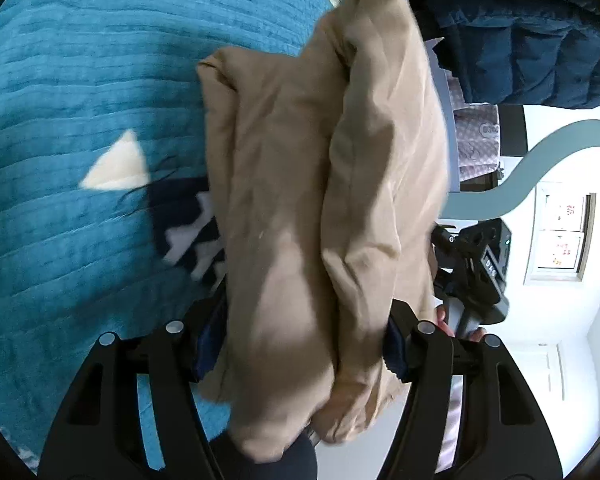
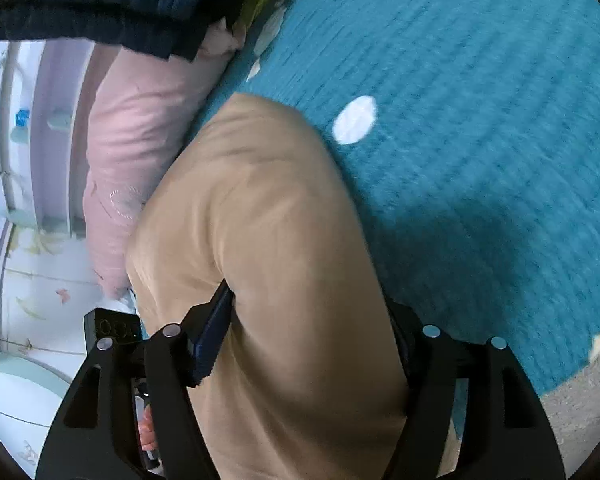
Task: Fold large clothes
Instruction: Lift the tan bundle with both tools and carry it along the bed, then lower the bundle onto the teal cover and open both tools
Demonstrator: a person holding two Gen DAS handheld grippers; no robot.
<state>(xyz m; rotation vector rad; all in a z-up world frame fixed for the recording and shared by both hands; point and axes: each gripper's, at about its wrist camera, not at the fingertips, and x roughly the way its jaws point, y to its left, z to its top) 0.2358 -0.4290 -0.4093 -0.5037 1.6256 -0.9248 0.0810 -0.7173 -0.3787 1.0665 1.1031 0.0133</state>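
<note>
A bed covered by a teal ribbed bedspread point(image 1: 80, 80) with pale patches fills most of both views, in a bright room with white walls and furniture. A thick folded bundle of tan clothing point(image 1: 320, 200) is carried above the bedspread, near the edge of the bed where other garments are heaped. The left gripper point(image 1: 300, 344) has its black fingers set wide on either side of the bundle's near end, with the blue pads point(image 1: 396, 348) pressed against the fabric, so it is clamped on the bundle. In the right wrist view the right gripper point(image 2: 304, 344) also straddles the tan clothing point(image 2: 268, 240); its left blue pad point(image 2: 212, 336) dents the cloth, gripping it. A pink padded garment point(image 2: 140, 140) lies beside the bundle along the bed's edge, and a dark navy quilted jacket point(image 2: 120, 0) sits beyond it at the top. In the left wrist view the other gripper's black body point(image 1: 476, 268) shows to the right, held by a person's fingers point(image 1: 444, 320).
</note>
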